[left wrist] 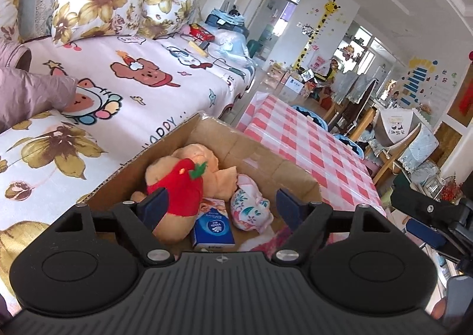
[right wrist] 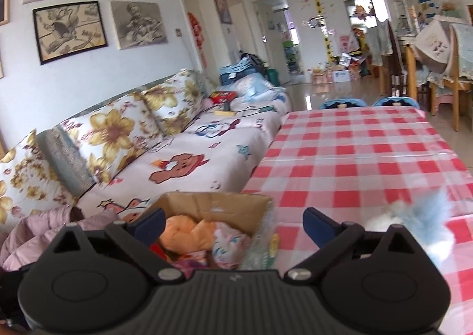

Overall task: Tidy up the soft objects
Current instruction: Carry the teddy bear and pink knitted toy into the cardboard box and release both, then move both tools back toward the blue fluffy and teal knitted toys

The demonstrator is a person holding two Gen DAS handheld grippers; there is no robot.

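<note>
A cardboard box (left wrist: 260, 154) stands on the checked table and holds a tan plush with a red strawberry top (left wrist: 177, 187), a pink floral soft toy (left wrist: 251, 208) and a blue tissue pack (left wrist: 211, 231). My left gripper (left wrist: 221, 205) is open and empty above the box. The box (right wrist: 236, 202) also shows in the right wrist view with an orange plush (right wrist: 186, 231) and the floral toy (right wrist: 227, 243) inside. My right gripper (right wrist: 233, 225) is open and empty over the box's right edge. A fluffy light blue toy (right wrist: 425, 222) lies on the table to its right.
The red-and-white checked table (right wrist: 354, 157) stretches ahead. A sofa with a cartoon cover (right wrist: 192, 157) and floral cushions (right wrist: 118, 134) runs along the left. A pink jacket (left wrist: 29, 89) lies on the sofa. Chairs (right wrist: 443, 69) stand at the far right.
</note>
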